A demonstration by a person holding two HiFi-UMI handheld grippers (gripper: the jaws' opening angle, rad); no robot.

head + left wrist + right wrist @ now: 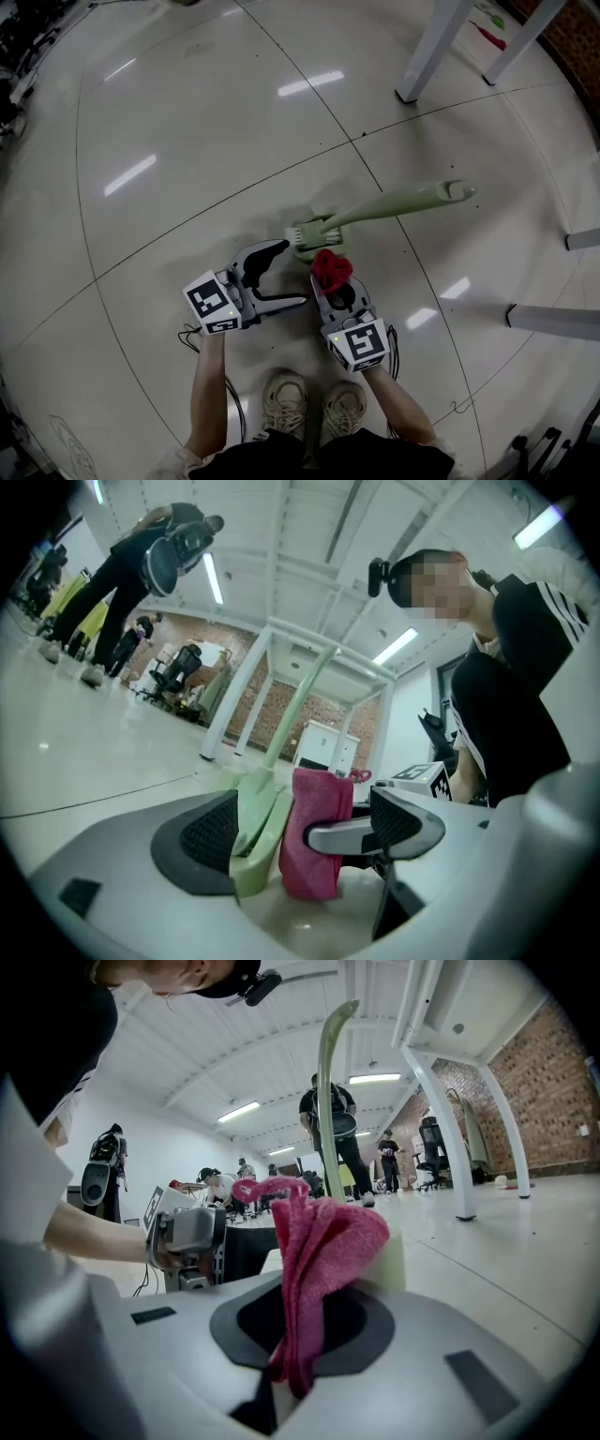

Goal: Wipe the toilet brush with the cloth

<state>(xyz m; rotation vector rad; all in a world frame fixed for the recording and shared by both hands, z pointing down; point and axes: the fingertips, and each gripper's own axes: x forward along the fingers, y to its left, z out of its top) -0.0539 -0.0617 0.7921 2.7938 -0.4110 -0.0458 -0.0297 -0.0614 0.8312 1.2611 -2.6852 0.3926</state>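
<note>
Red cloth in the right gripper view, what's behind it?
The green toilet brush: its handle rises above the cloth, its base peeks out beside it. Where they join is covered.

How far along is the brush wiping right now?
Done: the right gripper is shut on the cloth. In hand: the cloth is up at the base end of the toilet brush, which stands between the open jaws of the left gripper. Left: the long handle has no cloth on it; how much is already wiped cannot be told.
</note>
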